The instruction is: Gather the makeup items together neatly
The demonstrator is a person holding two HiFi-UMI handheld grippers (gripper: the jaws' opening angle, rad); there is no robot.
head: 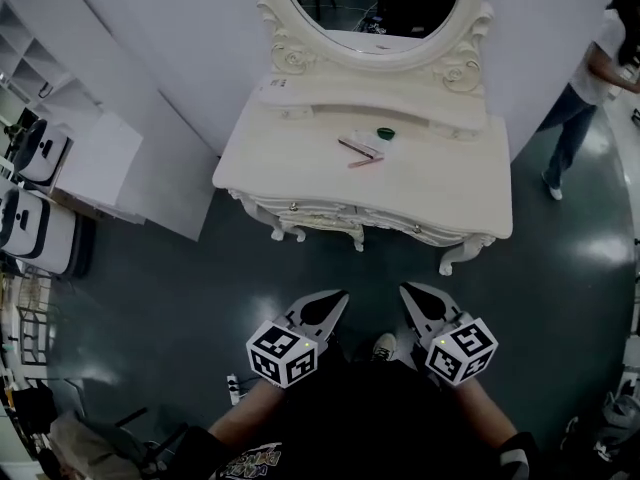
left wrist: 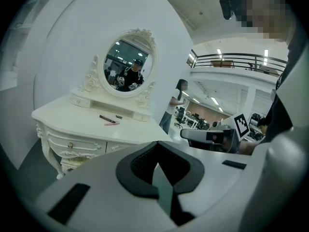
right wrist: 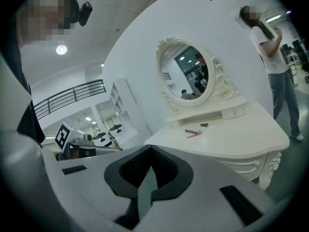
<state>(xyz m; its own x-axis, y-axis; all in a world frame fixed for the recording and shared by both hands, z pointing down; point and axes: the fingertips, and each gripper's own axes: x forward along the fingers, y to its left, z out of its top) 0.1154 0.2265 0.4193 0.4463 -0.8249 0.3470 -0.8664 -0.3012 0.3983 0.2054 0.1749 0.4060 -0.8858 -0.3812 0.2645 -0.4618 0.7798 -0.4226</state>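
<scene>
On the white vanity table, below the oval mirror, lie a dark stick, a pink stick and a small green item, close together. Both grippers hang over the dark floor in front of the table, well short of it. The left gripper and the right gripper each have their jaws together with nothing between them. In the left gripper view the dark stick and pink stick lie far ahead of the gripper. The right gripper faces the same items.
A person stands on the floor right of the table. A white shelf unit and white cases stand at the left. A raised ledge runs along the table's back. My shoe shows between the grippers.
</scene>
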